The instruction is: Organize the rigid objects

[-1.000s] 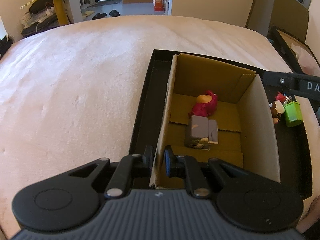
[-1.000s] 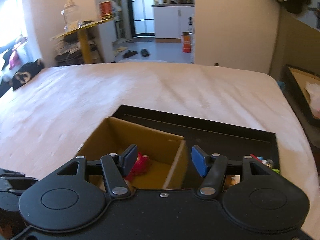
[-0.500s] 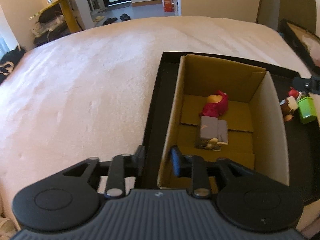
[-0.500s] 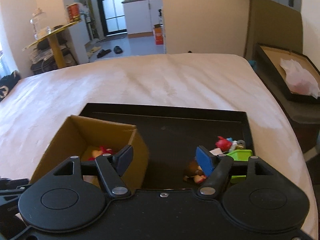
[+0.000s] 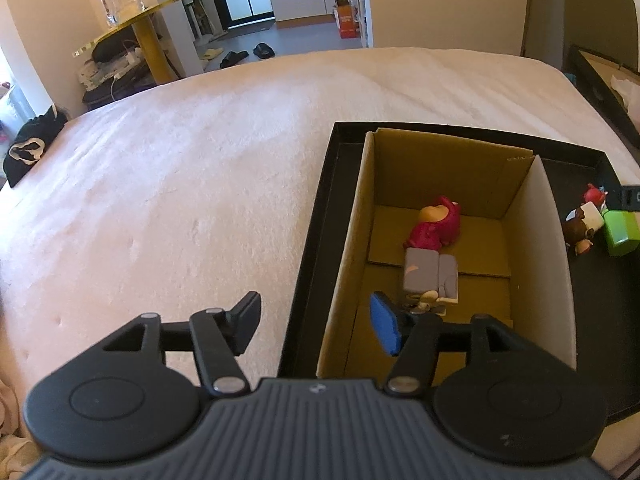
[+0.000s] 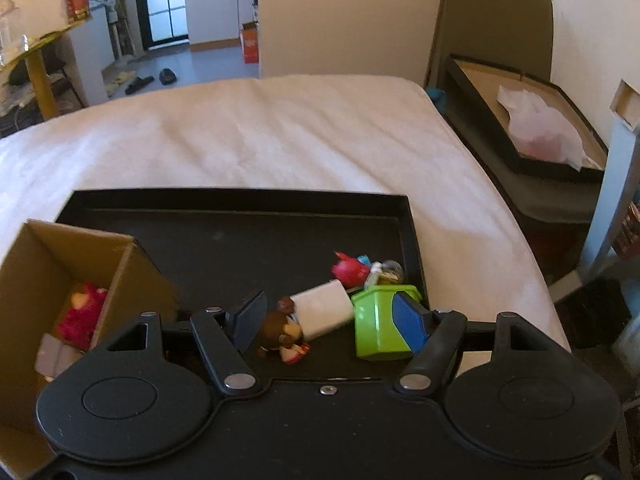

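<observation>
A cardboard box (image 5: pixel 452 168) stands in a black tray (image 5: pixel 316 216) on the bed. A red plush figure (image 5: pixel 436 224) and a grey figure (image 5: pixel 430 272) lie inside it. My left gripper (image 5: pixel 316 328) straddles the box's near left wall; its jaws are opening and the pads are off the wall. My right gripper (image 6: pixel 332 320) is open, low over the tray (image 6: pixel 240 232). Between its fingers lies a brown bear figure with a white block (image 6: pixel 320 312). A green box (image 6: pixel 376 328) sits at the right pad, and a small red figure (image 6: pixel 350 270) lies just beyond.
The pink bed cover (image 5: pixel 180 180) stretches left of and beyond the tray. A second black tray with crumpled white paper (image 6: pixel 532 128) sits off the bed's right edge. A yellow table (image 5: pixel 148 36) and a dark garment (image 5: pixel 28 148) are at the far left.
The left gripper, shut on the box's wall before, has spread its fingers apart. The right gripper has swung right and down, from over the box to the toys in the tray.
</observation>
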`<action>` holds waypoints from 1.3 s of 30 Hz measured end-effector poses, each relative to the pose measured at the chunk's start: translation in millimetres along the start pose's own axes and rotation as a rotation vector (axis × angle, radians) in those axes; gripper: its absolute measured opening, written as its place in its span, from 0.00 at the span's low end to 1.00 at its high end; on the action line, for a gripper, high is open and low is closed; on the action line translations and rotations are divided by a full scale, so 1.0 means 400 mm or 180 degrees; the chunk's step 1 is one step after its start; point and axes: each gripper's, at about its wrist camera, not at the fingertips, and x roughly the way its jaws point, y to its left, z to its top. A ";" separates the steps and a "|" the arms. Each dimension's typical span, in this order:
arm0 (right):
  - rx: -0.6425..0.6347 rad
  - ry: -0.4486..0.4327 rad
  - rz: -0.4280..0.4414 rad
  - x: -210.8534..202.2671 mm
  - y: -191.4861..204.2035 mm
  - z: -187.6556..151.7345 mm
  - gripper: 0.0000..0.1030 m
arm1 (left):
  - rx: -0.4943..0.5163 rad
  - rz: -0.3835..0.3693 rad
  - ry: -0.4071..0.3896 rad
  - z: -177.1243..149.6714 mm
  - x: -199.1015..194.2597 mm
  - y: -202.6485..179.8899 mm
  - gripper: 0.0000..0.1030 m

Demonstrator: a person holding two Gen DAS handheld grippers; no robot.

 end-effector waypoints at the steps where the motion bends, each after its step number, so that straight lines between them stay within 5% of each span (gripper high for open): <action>1: 0.0000 0.0022 -0.0019 0.004 -0.003 -0.004 0.67 | 0.0000 0.0006 -0.0001 0.001 0.000 0.000 0.58; 17: -0.0142 0.0303 -0.0420 0.115 -0.018 -0.037 0.65 | -0.0074 0.0001 -0.0057 -0.003 -0.011 0.011 0.60; 21: -0.0293 0.0302 -0.0524 0.122 -0.001 -0.050 0.56 | -0.0114 -0.0030 -0.0068 -0.005 -0.012 0.020 0.60; 24: -0.0327 0.0271 -0.0520 0.115 0.004 -0.050 0.47 | -0.0133 -0.0039 -0.0085 -0.005 -0.015 0.024 0.60; 35: -0.0403 0.0456 -0.0456 0.141 0.018 -0.066 0.50 | -0.0161 -0.0100 -0.0081 -0.006 -0.014 0.032 0.60; 38: -0.0394 0.0459 -0.0449 0.144 0.015 -0.066 0.40 | -0.0164 -0.0095 -0.0091 -0.004 -0.014 0.031 0.60; 39: -0.0393 0.0464 -0.0442 0.141 0.013 -0.064 0.27 | -0.0154 -0.0089 -0.0092 -0.005 -0.013 0.029 0.60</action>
